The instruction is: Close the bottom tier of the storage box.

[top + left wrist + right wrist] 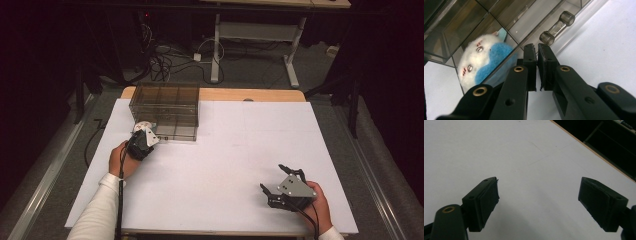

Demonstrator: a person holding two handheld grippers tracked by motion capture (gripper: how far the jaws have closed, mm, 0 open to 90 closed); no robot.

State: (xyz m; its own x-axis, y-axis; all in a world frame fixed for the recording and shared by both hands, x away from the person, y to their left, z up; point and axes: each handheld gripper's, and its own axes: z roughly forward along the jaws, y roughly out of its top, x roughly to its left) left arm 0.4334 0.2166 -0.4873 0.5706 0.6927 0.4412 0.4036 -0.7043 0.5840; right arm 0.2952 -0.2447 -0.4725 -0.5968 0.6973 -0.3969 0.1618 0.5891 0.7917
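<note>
The jaws of the left gripper [146, 134], at centre left of the high view, sit pressed together against the lower left corner of the clear drawer box [167, 102]. The right gripper [282, 186], at lower right, rests on the white bench [225, 150] with jaws wide apart and empty.

In the left gripper view, the jaws are almost touching with nothing between them, just below the drawer handle [557, 27]. A white and blue plush toy [482, 61] lies inside the box at left.

In the right gripper view, the jaws stand wide over bare bench.
</note>
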